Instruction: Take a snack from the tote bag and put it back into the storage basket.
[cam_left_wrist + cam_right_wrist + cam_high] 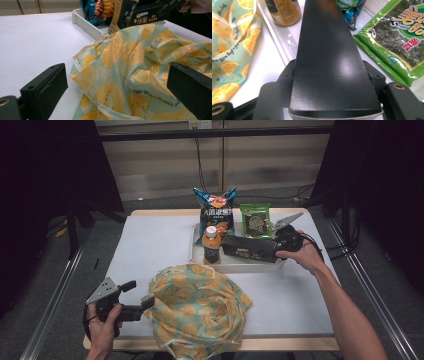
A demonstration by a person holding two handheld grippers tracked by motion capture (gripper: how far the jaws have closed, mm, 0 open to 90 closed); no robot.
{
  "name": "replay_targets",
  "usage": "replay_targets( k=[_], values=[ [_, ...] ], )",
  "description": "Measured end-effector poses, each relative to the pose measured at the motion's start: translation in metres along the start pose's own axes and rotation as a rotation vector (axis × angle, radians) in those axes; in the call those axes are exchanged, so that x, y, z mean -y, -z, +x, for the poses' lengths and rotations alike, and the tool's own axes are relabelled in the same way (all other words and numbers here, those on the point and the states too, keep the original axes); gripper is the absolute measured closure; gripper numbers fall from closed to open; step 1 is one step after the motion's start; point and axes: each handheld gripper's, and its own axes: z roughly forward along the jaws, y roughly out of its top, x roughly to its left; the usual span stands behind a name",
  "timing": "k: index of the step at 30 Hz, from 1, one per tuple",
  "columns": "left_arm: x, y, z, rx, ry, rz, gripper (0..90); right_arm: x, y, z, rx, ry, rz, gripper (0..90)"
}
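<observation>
- The long black cardboard biscuit box (248,248) is clamped at one end between the jaws of the right tool (280,247); in the right gripper view the box (329,57) fills the gap between both jaws, which press on its sides.
- The box sits level, just over the front rim of the shallow white plastic tray (196,251); whether it rests on the rim or hangs clear of it I cannot tell.
- In the tray, left of the box, an orange-brown drink bottle with a white cap (212,245) stands upright, just beside the box's free end.
- Behind the bottle, at the tray's back, a blue crisp bag (216,211) stands on end; to its right a green seaweed packet (255,220) lies in the tray beyond the box.
- In front of the tray, well toward the near edge of the white worktop (150,240), lies the crumpled pale-green cloth bag printed with orange slices (200,307).
- The left tool (137,302) is at the left edge of that cloth bag, far from the tray, jaws wide apart; in the left gripper view the cloth (130,75) lies between and beyond the two black jaws, neither pressing on it.
</observation>
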Motion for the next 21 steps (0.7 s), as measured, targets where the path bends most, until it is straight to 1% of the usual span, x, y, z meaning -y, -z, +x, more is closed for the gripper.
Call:
replay_targets(
  k=[1, 2, 4, 5, 6, 7, 8, 9, 12, 13, 14, 15, 16, 17, 18, 21],
  values=[
    [0.000, 0.000, 0.000, 0.002, 0.000, -0.001, 2.9, 0.001, 0.000, -0.001, -0.001, 0.009, 0.002, 40.5],
    [0.000, -0.001, 0.000, -0.001, 0.000, 0.002, 2.9, 0.001, 0.000, -0.003, 0.002, -0.002, 0.008, 39.8],
    [0.000, -0.001, 0.000, -0.008, 0.000, 0.004, 3.0, 0.002, 0.000, -0.004, 0.004, -0.004, 0.008, 39.4],
    [0.000, -0.002, 0.000, -0.009, 0.000, 0.005, 3.0, 0.003, -0.001, -0.007, -0.001, -0.008, 0.006, 39.4],
    [-0.001, -0.002, 0.000, 0.002, 0.000, 0.006, 3.0, 0.003, -0.001, -0.007, -0.001, -0.008, 0.006, 39.4],
    [-0.001, -0.003, 0.000, 0.000, -0.001, 0.007, 3.0, 0.003, -0.001, -0.008, 0.001, -0.008, 0.012, 39.3],
    [-0.001, -0.003, 0.000, -0.007, -0.008, 0.009, 3.0, 0.003, -0.001, -0.009, -0.007, -0.012, 0.010, 38.9],
    [-0.001, -0.003, 0.000, 0.000, -0.001, 0.006, 3.0, 0.004, -0.002, -0.011, -0.004, -0.014, 0.011, 38.9],
    [-0.002, -0.003, -0.001, 0.000, -0.009, 0.008, 3.2, 0.006, -0.002, -0.013, 0.001, -0.026, 0.014, 38.5],
    [-0.002, -0.003, -0.002, -0.002, -0.012, 0.006, 3.1, 0.006, -0.001, -0.014, 0.002, -0.018, 0.012, 38.3],
    [-0.002, -0.002, -0.002, -0.005, -0.012, 0.004, 3.1, 0.008, -0.001, -0.014, 0.004, -0.026, 0.006, 38.1],
    [-0.002, -0.002, -0.002, -0.007, -0.010, 0.005, 3.1, 0.011, -0.002, -0.014, 0.017, -0.035, 0.014, 34.9],
    [-0.002, -0.002, -0.001, -0.008, -0.011, 0.005, 3.1, 0.011, -0.002, -0.014, 0.017, -0.035, 0.014, 34.9],
    [-0.002, -0.002, 0.000, 0.001, -0.011, 0.004, 3.1, 0.012, -0.003, -0.014, 0.023, -0.035, 0.013, 35.2],
    [-0.002, -0.002, -0.001, -0.007, -0.008, 0.007, 3.1, 0.014, -0.004, -0.015, 0.021, -0.026, 0.020, 35.5],
    [-0.002, -0.003, -0.001, -0.010, -0.005, 0.004, 3.2, 0.016, -0.003, -0.015, 0.019, -0.041, 0.009, 35.8]
  ],
)
